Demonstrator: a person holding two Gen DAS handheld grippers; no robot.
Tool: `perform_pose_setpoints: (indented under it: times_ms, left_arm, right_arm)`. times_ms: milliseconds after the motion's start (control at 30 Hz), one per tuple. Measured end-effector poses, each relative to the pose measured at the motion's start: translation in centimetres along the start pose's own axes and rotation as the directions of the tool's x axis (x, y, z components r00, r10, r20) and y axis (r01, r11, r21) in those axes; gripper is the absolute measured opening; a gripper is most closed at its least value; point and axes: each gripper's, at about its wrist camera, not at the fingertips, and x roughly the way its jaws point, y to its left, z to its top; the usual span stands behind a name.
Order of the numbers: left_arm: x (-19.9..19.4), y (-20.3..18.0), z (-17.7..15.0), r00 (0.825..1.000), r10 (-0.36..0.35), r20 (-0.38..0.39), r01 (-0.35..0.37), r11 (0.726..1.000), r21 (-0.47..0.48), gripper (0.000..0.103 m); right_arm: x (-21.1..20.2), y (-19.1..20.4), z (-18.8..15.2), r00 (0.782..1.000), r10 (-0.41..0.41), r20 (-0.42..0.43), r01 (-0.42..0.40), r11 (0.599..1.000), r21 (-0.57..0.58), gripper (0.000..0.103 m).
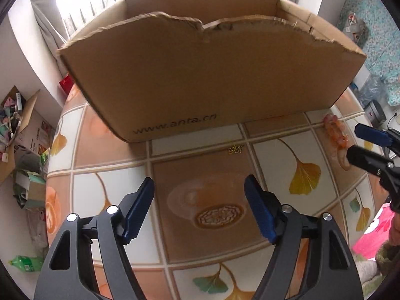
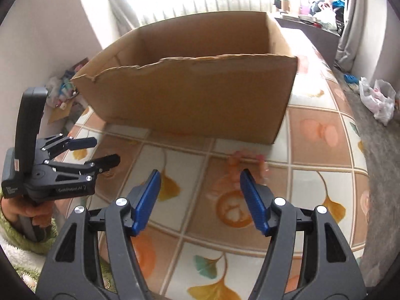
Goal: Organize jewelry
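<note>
Jewelry, gold piece (image 1: 235, 149): small tangled gold item lying alone on the tablecloth, just in front of the box's near wall, well ahead of the left gripper.
Jewelry, bead string (image 1: 335, 131): orange-pink beads lying near the box's right front corner; in the right wrist view it is blurred, just beyond the right gripper's fingertips.
Cardboard box (image 1: 200, 75): large, open-topped, near wall torn ragged along its upper edge; stands on the far half of the table.
Table (image 1: 205, 250): round, covered by a tiled cloth with ginkgo leaves; curved rim visible at left and right.
Open room: bare cloth between the box's base and both grippers; free strip to the right of the box.
Left gripper (image 1: 198, 208): jaws wide apart, nothing between them, poised over the cloth.
Right gripper (image 2: 200, 202): jaws apart, nothing clamped, aimed at the beads.
Hand (image 2: 22, 210): grips the left tool's handle, green fleecy sleeve.
Floor edge: clutter beside the table.
</note>
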Motion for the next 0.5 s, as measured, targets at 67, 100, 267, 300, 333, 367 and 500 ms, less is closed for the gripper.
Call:
perform_pose_setpoints:
  times_ms: [67,100,267,300,333,367,500]
  left_arm:
    - [0.4,-0.2,0.1,1.000,0.004,-0.011,-0.004,1.000,-0.006,0.075]
    - [0.5,-0.3,0.1,1.000,0.009,-0.017,-0.009,1.000,-0.011,0.077]
    - [1.0,-0.6,0.2,0.999,0.026,-0.032,-0.027,0.999,-0.025,0.084]
    - [1.1,-0.5,0.3,0.999,0.027,-0.037,-0.028,0.999,-0.029,0.086]
    - [1.1,-0.5,0.3,0.999,0.029,-0.041,-0.030,0.999,-0.033,0.087]
    - [1.2,-0.5,0.3,0.999,0.029,-0.044,-0.031,0.999,-0.035,0.088]
    - [1.4,-0.4,0.4,0.998,0.032,-0.053,-0.034,0.998,-0.045,0.093]
  right_arm:
    - [0.3,-0.1,0.0,1.000,-0.007,-0.002,0.007,1.000,0.001,0.060]
    - [0.4,-0.3,0.0,1.000,-0.015,-0.006,0.015,1.000,0.000,0.058]
    - [1.4,-1.6,0.7,0.999,-0.027,-0.041,0.028,0.999,0.036,0.049]
    - [1.7,-1.8,0.8,0.998,-0.032,-0.048,0.034,0.999,0.042,0.047]
    - [1.9,-1.9,0.8,0.998,-0.034,-0.053,0.037,0.998,0.045,0.044]
    - [2.1,-2.0,0.9,0.997,-0.039,-0.059,0.042,0.998,0.047,0.043]
    - [3.0,-2.2,1.0,0.994,-0.057,-0.092,0.062,0.997,0.047,0.035]
